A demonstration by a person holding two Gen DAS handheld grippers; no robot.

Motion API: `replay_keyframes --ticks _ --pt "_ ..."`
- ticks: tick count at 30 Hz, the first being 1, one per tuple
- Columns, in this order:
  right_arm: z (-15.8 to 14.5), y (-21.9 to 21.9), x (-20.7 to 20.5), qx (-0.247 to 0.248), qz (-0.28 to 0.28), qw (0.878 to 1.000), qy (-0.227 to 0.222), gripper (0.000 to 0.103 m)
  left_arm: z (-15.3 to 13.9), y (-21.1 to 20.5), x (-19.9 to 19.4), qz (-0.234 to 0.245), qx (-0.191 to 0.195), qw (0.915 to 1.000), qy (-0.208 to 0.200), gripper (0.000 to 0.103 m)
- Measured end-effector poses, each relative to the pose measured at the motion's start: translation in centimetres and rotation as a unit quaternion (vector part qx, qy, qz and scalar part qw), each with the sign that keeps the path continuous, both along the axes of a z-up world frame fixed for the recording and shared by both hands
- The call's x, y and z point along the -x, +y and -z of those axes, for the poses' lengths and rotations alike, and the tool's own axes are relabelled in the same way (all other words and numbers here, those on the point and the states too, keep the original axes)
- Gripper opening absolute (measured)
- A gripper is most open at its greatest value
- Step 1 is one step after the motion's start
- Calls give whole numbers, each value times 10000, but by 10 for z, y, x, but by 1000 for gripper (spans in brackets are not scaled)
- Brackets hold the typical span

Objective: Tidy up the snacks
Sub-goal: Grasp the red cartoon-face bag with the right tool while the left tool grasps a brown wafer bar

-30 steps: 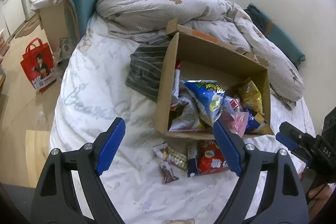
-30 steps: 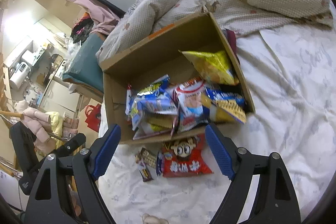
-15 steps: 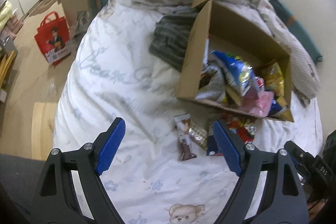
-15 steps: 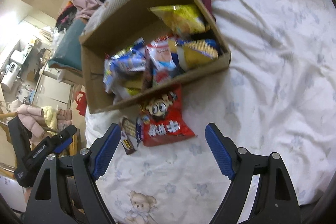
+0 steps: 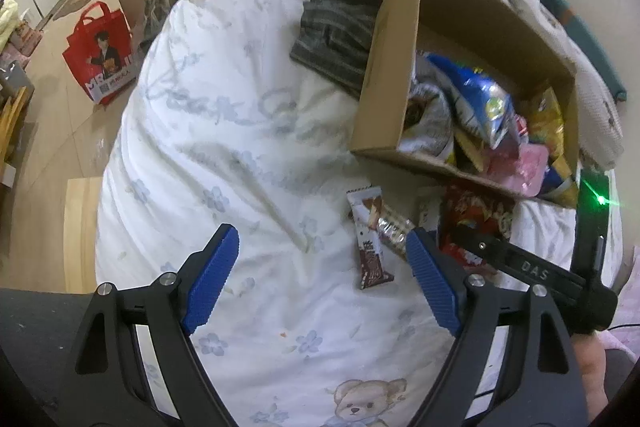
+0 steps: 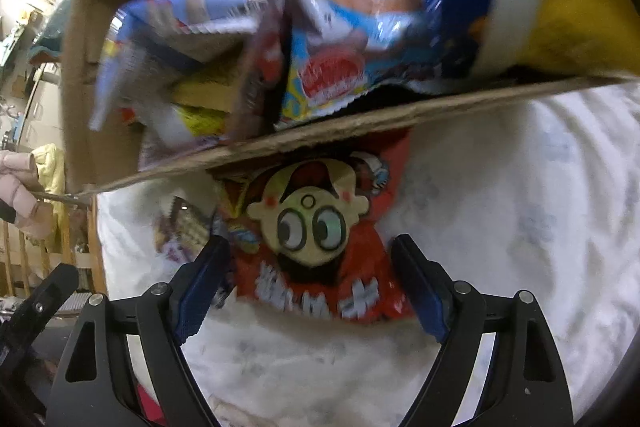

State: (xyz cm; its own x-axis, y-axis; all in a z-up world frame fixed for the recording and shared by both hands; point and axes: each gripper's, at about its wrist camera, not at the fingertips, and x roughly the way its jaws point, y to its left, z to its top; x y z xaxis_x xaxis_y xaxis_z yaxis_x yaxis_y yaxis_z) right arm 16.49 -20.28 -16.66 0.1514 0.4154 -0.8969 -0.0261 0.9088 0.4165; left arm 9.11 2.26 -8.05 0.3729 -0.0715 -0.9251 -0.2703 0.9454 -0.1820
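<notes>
Between the right gripper's [image 6: 310, 285] wide blue jaws lies a red cartoon-face snack bag [image 6: 316, 247], unpinched, its top tucked under the brown cardboard box's [image 6: 340, 125] front edge. Left gripper [image 5: 322, 281], equally wide, hovers over bare white floral bedsheet [image 5: 224, 131], brown wrapped bar [image 5: 370, 247] just inside its right finger.

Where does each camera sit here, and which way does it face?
Left wrist: on the left gripper, angled down at the bedsheet and cardboard box; the right gripper's arm and a bit of hand show at right.
Right wrist: on the right gripper, close above the red snack bag, jaws open astride it.
Shared: box, red bag, sheet.
</notes>
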Motion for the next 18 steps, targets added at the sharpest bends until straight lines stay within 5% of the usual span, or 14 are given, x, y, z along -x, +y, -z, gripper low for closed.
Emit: replay_keyframes --ticks 3,5,9,18 --pt "2 1 0 90 -80 9999 -55 79 15 -5 -6 29 85 9997 232 83" --pt "0 4 2 138 -152 9997 -94 66 26 -11 -10 101 129 9992 372 83" --pt "-3 1 6 58 -159 9998 -139 59 43 -29 -14 216 -121 9984 514 83" --pt "-6 -5 9 -23 -191 9997 -154 54 71 -48 -28 507 -52 9960 737 44"
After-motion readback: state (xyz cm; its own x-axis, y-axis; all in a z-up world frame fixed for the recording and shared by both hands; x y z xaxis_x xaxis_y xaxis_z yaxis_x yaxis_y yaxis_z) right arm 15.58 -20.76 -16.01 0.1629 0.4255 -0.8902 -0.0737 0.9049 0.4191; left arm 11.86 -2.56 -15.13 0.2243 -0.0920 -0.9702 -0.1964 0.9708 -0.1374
